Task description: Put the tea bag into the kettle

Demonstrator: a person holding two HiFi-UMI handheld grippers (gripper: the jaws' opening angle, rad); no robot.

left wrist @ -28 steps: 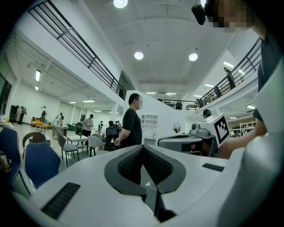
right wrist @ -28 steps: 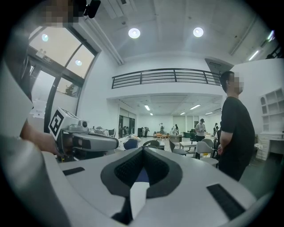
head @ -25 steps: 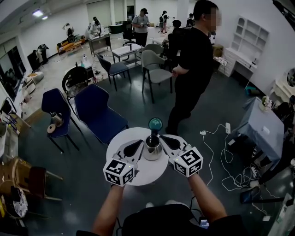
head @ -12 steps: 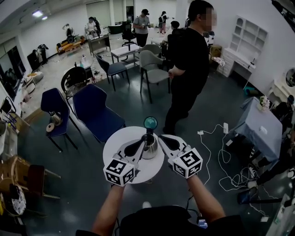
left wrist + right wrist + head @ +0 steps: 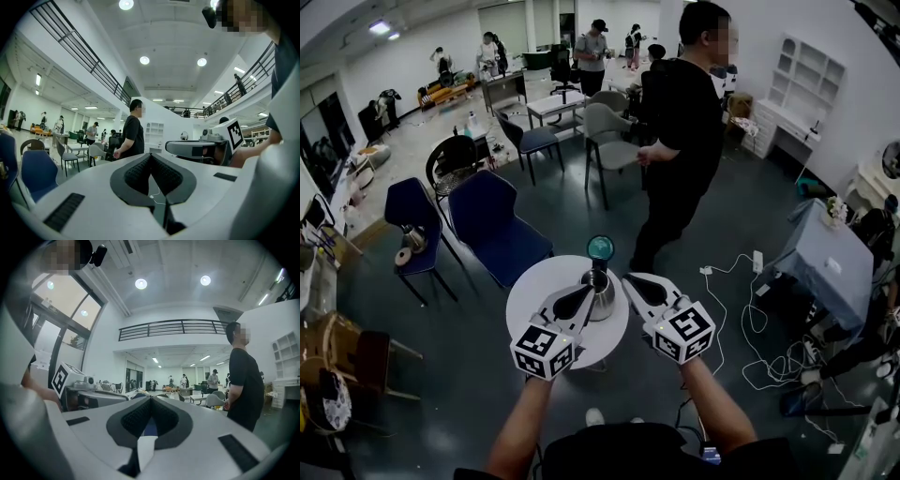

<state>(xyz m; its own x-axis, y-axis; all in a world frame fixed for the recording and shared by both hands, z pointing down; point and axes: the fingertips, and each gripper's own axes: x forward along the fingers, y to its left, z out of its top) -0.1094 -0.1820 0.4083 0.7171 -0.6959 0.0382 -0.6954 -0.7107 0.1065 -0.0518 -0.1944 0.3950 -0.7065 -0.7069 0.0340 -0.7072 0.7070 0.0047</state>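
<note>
A steel kettle stands on a small round white table, with a teal ball-shaped thing just behind it. My left gripper hovers at the kettle's left side and my right gripper at its right, both over the table. In the left gripper view the pads meet at the tip, and the left gripper holds nothing. The right gripper is shut too. A white patch shows in the slit below its pads; I cannot tell what it is. No tea bag is visible.
A person in black stands just beyond the table. Blue chairs stand to the left. Cables and a power strip lie on the floor to the right, next to a grey table. Further chairs, desks and people fill the back.
The table and kettle have drifted slightly left and up in the head view. Both grippers keep their places beside the kettle and stay shut.
</note>
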